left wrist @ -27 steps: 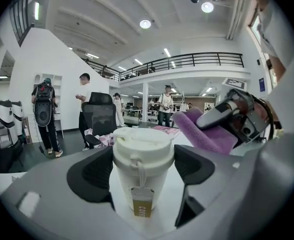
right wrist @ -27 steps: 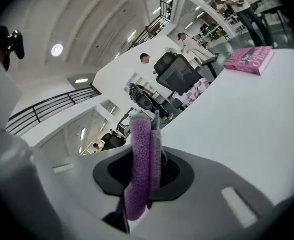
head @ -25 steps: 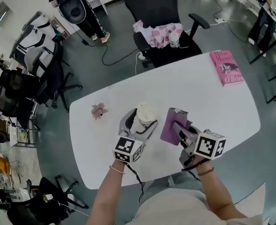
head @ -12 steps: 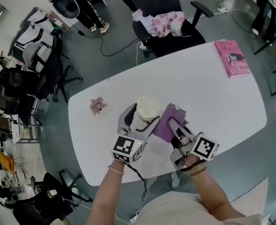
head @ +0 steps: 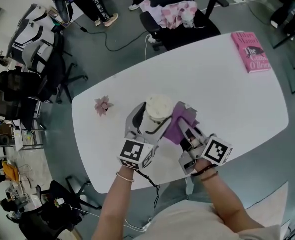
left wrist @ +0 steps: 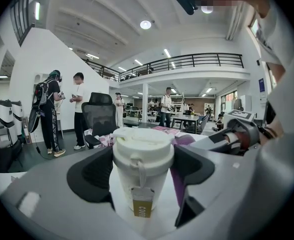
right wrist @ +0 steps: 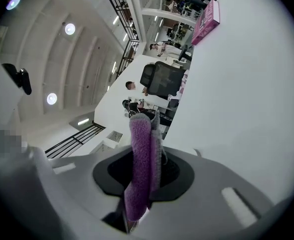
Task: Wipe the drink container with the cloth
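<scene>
A white lidded cup point(head: 158, 112) point(left wrist: 142, 170) with a small brown tag stands on the white table point(head: 222, 94), and my left gripper point(head: 148, 122) point(left wrist: 143, 176) is shut on it from both sides. The purple cloth point(head: 179, 123) point(right wrist: 142, 170) is folded and pinched in my right gripper point(head: 186, 132) point(right wrist: 144, 179), which is shut on it. In the head view the cloth lies against the cup's right side. In the left gripper view a strip of purple cloth point(left wrist: 179, 181) shows just right of the cup.
A pink book point(head: 251, 51) lies at the table's far right corner. A small pink flower-shaped thing point(head: 102, 104) sits left of the cup. A black office chair point(head: 175, 14) with pink fabric on it stands behind the table. People stand in the background.
My right gripper has carried the cloth leftward until it meets the cup's side. The left gripper keeps its hold on the cup.
</scene>
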Action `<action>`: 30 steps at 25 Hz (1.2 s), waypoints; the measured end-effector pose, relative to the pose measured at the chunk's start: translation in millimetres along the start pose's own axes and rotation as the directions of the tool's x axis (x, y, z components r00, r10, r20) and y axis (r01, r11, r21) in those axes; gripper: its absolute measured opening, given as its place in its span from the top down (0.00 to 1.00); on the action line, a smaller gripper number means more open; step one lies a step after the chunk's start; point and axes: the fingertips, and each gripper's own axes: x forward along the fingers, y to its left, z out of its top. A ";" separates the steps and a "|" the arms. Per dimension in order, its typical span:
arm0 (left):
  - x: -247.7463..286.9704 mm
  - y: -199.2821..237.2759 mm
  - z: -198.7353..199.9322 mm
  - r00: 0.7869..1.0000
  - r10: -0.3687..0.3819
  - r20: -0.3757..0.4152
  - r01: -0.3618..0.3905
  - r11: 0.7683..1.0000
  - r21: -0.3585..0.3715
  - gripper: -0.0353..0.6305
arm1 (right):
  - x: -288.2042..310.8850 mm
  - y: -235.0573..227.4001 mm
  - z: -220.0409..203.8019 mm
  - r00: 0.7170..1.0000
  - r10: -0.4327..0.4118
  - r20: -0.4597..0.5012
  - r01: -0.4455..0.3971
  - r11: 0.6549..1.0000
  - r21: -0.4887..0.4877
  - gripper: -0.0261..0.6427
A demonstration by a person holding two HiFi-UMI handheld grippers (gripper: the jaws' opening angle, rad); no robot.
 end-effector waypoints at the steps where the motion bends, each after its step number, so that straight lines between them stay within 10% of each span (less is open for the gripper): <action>1: 0.0 0.0 0.3 1.000 0.000 0.000 0.000 1.000 0.000 0.37 | 0.4 -0.1 0.0 1.000 0.000 0.005 0.000 1.000 0.001 0.86; 30: -0.2 -0.7 -1.2 1.000 0.007 0.012 -0.007 1.000 -0.003 0.37 | 9.2 -22.0 -4.6 0.990 -0.135 0.038 0.134 0.991 0.020 0.86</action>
